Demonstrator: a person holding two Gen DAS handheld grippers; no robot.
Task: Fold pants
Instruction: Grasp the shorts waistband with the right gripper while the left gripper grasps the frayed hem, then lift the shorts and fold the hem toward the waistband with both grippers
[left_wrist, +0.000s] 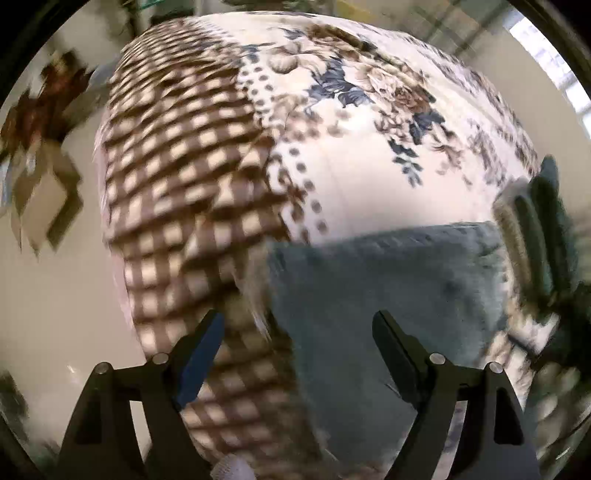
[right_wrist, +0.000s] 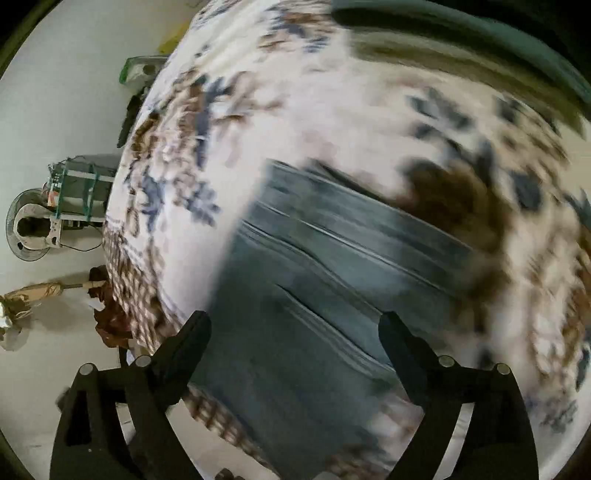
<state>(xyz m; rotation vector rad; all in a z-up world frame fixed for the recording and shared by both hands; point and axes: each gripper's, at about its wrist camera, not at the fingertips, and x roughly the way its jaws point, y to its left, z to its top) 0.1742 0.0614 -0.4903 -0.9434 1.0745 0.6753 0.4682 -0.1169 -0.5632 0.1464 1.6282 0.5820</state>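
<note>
The left gripper (left_wrist: 297, 354) hung above the bed, its two black fingers spread wide apart with nothing between them, one finger over the brown check, the other over denim. A bit of white glove (left_wrist: 231, 467) showed at the bottom edge of the left wrist view, just behind the fingers. The right gripper (right_wrist: 295, 347) was in the same attitude: fingers splayed, gripping nothing, poised over the cloth and looking down along it.

The pants (left_wrist: 369, 295), blue-grey denim, lay flat on the bedspread (left_wrist: 369, 177). From the left wrist they filled the lower middle, one straight edge running across the cream fabric and a corner beside the check border. From the right wrist the pants (right_wrist: 314, 277) stretched away between and beyond the fingers, long seam lines and creases showing, though motion blur smeared the detail. Whether either gripper touched the denim could not be told.

The bedspread (right_wrist: 258, 110) was cream with blue and brown flowers, a dotted band, and a broad brown-and-cream check panel (left_wrist: 177, 177) along one side. A dark green, ribbed-looking thing (left_wrist: 546, 229) sat at the bed's right edge, too blurred to name. Beyond the bed lay pale floor (right_wrist: 55, 92). There stood a floor fan (right_wrist: 27, 229), next to a crate-like box with teal straps (right_wrist: 79, 192), and some brown crumpled paper (right_wrist: 22, 299) lay near the bed's corner.
</note>
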